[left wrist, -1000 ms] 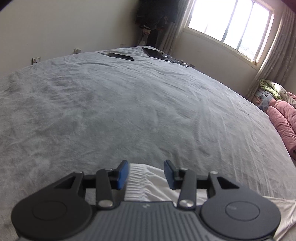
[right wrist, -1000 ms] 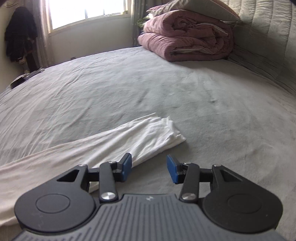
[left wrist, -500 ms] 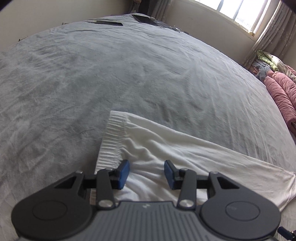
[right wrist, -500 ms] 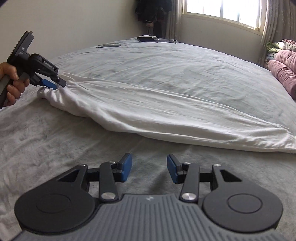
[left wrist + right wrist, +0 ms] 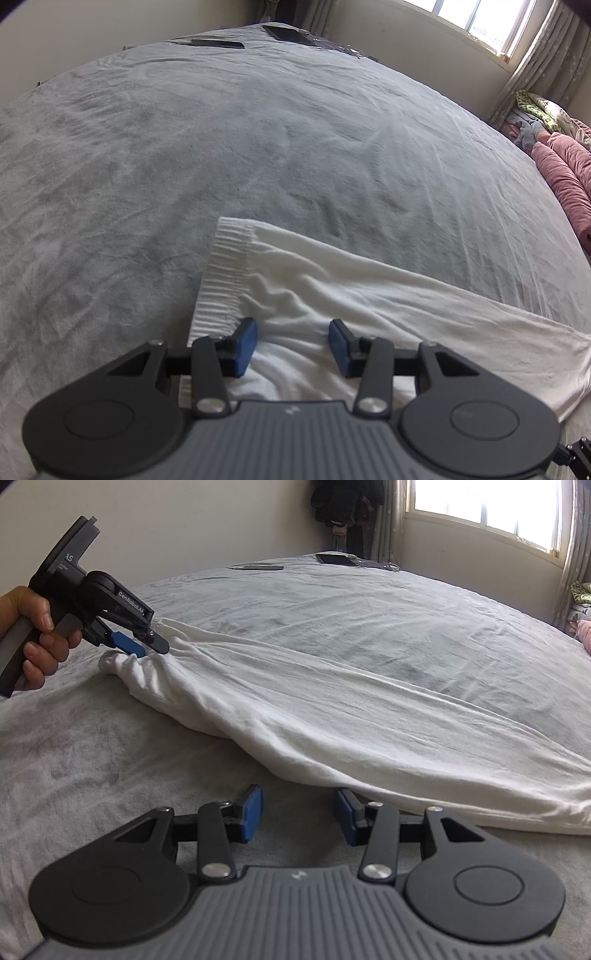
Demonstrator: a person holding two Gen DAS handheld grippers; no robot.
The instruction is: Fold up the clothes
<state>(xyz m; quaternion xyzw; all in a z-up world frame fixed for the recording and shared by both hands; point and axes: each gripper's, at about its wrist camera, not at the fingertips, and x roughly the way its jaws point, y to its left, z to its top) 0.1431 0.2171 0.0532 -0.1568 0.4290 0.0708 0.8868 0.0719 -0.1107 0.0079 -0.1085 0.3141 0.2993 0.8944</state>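
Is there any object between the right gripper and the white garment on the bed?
Nothing visible. The right gripper is open over bare grey bedsheet, and the white garment lies just beyond its fingertips, with only sheet between them.

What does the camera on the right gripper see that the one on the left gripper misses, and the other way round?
Only the right wrist view shows the person's hand holding the left gripper, its jaws over the bunched end of the white garment, and dark clothes hanging in the corner.

Only the left wrist view shows the garment's ribbed waistband laid flat, and the pink folded blanket at the bed's edge.

Both show the grey bedspread, the window, and a dark flat device at the far end.
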